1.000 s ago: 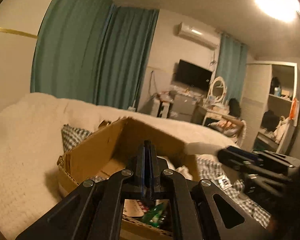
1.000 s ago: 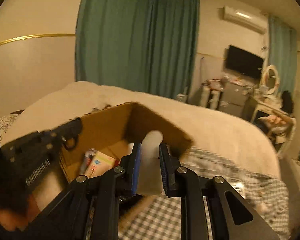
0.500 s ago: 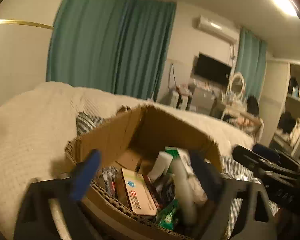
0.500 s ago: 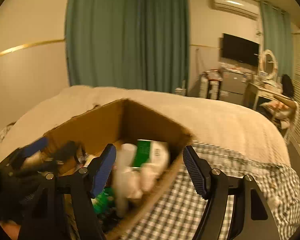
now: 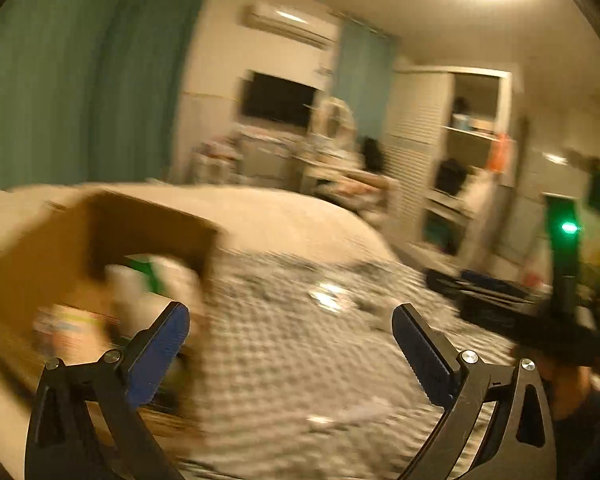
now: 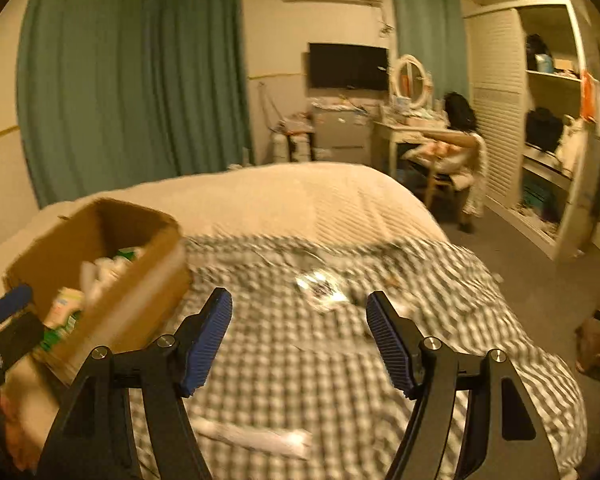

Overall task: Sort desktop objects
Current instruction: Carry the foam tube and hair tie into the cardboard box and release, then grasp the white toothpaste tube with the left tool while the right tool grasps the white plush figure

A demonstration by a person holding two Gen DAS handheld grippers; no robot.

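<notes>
Checked blanket [image 6: 300, 360] on bed | cardboard box [image 6: 100, 248] left | teal curtains [image 6: 132, 92] behind

Your cardboard box [image 6: 100, 264] sat open-topped at the left of the checked cloth [image 6: 300, 360], slightly tilted in view. You saw it packed with white and green packages [image 6: 112, 264] and a pale carton [image 6: 62, 308] near its front wall. Right of the box, toward the far middle of the cloth, lay a shiny clear wrapper [image 6: 320, 286]. Near you, a long white strip [image 6: 256, 438] lay flat. In the left wrist view, blur hid their finer details.
</notes>
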